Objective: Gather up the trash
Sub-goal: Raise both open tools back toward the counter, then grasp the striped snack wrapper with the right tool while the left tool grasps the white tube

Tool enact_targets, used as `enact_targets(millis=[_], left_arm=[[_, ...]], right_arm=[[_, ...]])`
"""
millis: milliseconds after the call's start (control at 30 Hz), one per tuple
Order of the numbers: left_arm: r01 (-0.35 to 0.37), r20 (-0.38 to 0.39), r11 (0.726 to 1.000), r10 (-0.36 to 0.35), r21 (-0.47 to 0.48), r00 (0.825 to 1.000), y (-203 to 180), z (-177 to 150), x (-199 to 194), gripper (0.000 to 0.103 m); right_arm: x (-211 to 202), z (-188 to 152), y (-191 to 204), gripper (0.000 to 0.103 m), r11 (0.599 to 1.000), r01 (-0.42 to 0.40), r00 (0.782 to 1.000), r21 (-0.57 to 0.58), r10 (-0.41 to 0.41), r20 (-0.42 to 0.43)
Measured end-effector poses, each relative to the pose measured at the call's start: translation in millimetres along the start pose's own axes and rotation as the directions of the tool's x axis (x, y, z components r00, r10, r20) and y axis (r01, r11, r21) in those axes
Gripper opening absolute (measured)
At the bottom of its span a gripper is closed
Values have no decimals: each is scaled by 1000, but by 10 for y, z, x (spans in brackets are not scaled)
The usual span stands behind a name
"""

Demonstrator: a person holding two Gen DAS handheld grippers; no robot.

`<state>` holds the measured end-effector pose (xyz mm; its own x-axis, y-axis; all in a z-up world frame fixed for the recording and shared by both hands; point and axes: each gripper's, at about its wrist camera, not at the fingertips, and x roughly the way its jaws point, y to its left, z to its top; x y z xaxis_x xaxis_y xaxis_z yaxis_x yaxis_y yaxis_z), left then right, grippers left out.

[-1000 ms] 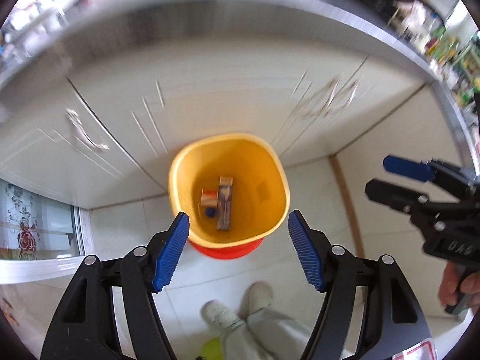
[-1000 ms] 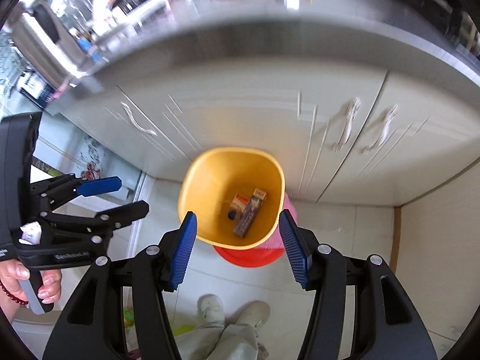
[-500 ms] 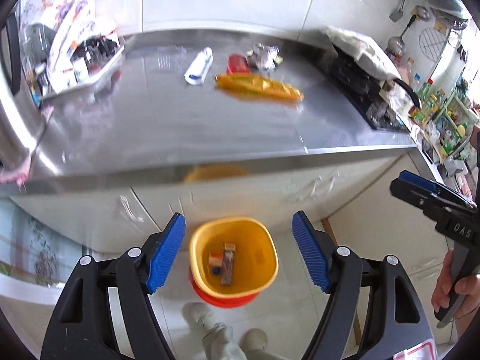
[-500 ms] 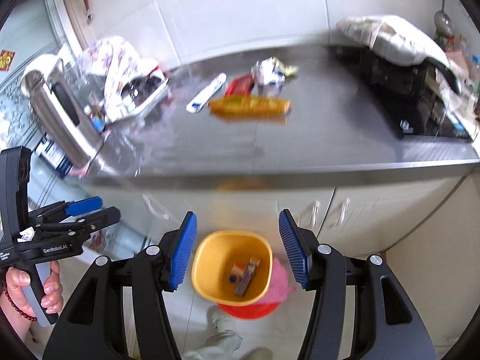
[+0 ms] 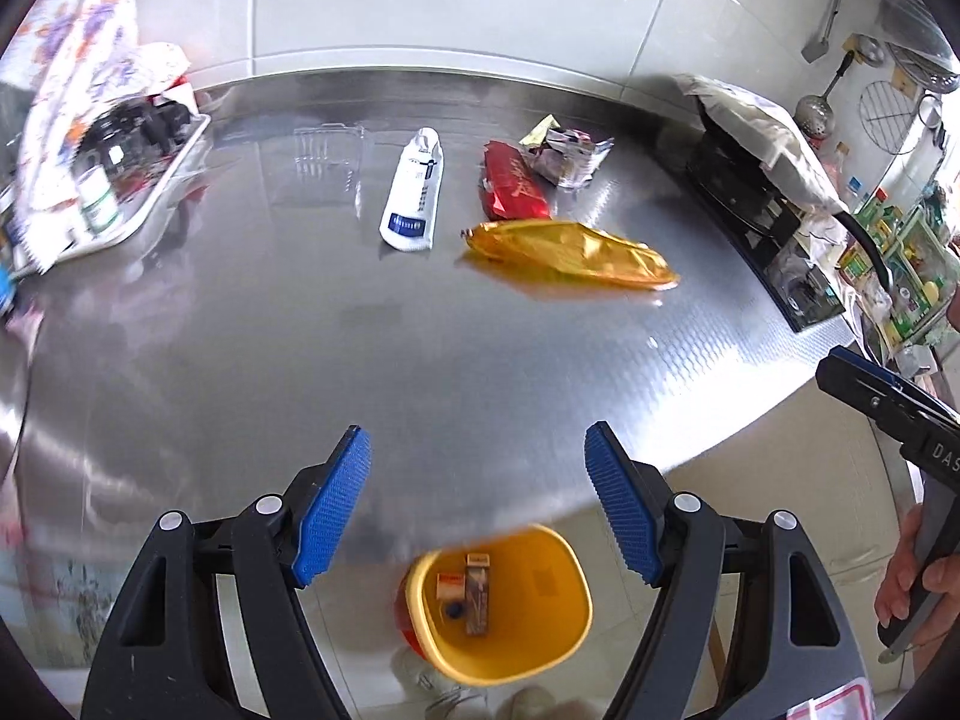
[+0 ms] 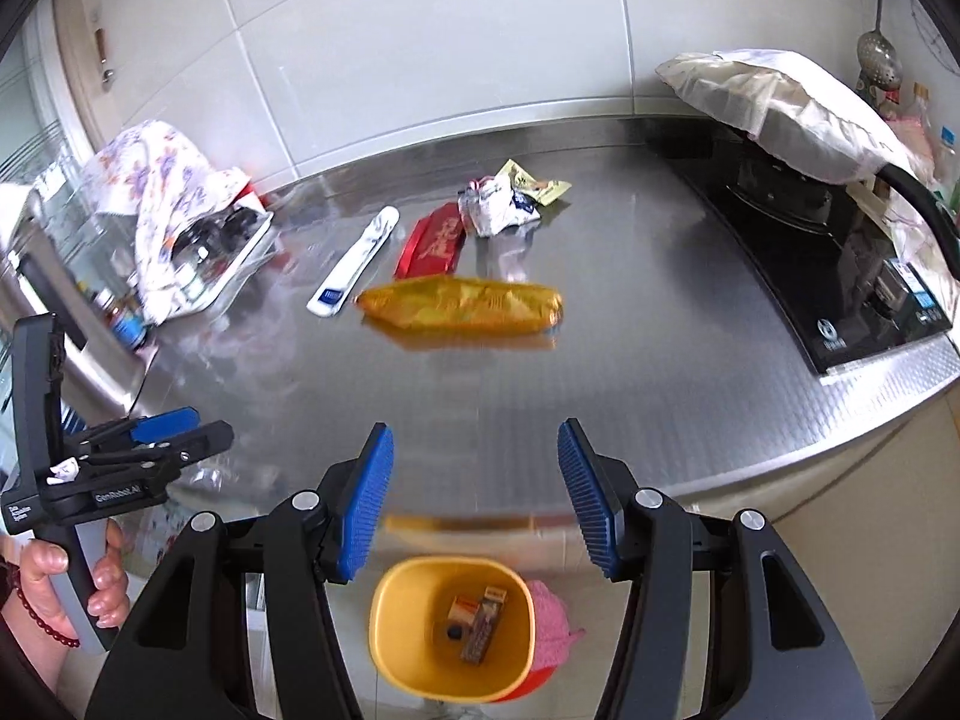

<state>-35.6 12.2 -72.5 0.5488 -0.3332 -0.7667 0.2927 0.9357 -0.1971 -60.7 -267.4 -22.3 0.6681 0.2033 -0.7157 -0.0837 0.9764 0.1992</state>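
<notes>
On the steel counter (image 5: 300,372) lie a yellow snack bag (image 5: 570,255) (image 6: 462,312), a red wrapper (image 5: 513,183) (image 6: 433,240), a white tube (image 5: 414,198) (image 6: 354,261) and a crumpled silver wrapper (image 5: 567,150) (image 6: 501,204). A yellow bin (image 5: 504,606) (image 6: 450,630) stands on the floor below the counter edge with a small box and a bottle in it. My left gripper (image 5: 477,504) is open and empty above the counter's front edge. My right gripper (image 6: 474,498) is open and empty too, beside it.
A dish tray under a floral cloth (image 5: 72,120) (image 6: 174,222) sits at the counter's left. A black stove (image 5: 762,222) (image 6: 840,264) with a covered pan is at the right. A pink object (image 6: 552,618) lies behind the bin.
Both grippers have risen and tilted up from looking down into the bin to looking across the counter. The trash on the counter is now closer and larger. Both stayed open.
</notes>
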Motion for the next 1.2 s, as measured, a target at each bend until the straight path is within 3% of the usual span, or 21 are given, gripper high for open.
enact_targets(millis=[267,500,700,1100,1200], left_arm=[[-7,-23,999,7,-36,1000,182,528,503,74],[-58,-45,994,54,-97,997,299,881,915,74],[-96,-51,989,91,-113,995,299,1054,1188,66],[-172,-22,982,171,-76,985,237,1279,1389,59],[-191,-18,980,190,-58,982,238,1299,1420,50]], right_arm=[[456,510,77,59,1000,8,1000,-21,-8,-5],[956,1033,11,74,998,3,1000,-63,-3,3],[1439,1360,-51,76,997,25,1000,-76,-26,-17],[2152,1685,-94,76,998,24,997,-58,-28,-70],[2229,1708,-36,75,996,35,997,-84,-40,-60]])
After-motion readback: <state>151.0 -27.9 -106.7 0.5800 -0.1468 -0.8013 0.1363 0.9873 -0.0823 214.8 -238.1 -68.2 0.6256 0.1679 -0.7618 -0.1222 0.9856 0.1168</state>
